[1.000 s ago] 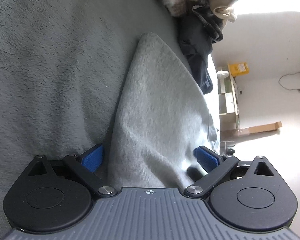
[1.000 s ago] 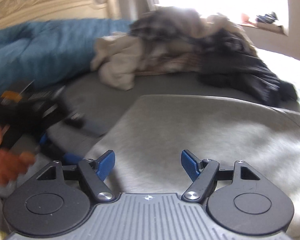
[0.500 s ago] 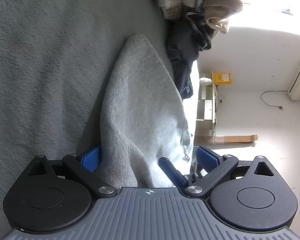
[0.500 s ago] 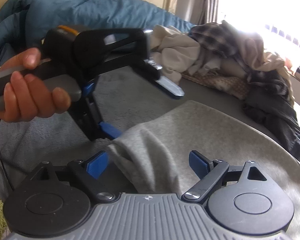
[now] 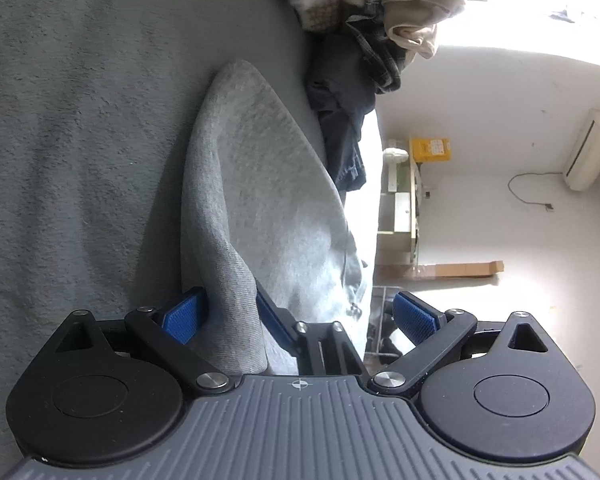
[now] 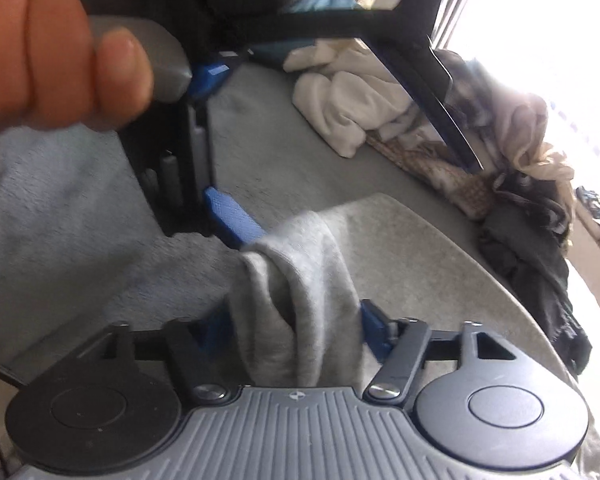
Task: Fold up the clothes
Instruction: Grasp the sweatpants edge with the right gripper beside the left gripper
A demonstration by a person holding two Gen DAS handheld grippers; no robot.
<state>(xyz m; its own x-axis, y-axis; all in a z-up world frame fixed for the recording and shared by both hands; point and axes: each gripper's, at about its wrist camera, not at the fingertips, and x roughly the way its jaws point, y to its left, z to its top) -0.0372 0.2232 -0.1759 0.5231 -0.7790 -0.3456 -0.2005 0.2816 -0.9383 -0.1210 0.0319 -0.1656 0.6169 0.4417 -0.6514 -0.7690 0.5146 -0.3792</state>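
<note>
Grey fleece garment (image 5: pixel 260 184) bunched, pinched in right claw (image 6: pixel 296 320)

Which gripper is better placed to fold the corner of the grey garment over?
Right. The right gripper has the grey garment bunched between its pads, apparently clamped. The left gripper stands wide open, one pad touching the cloth.
</note>
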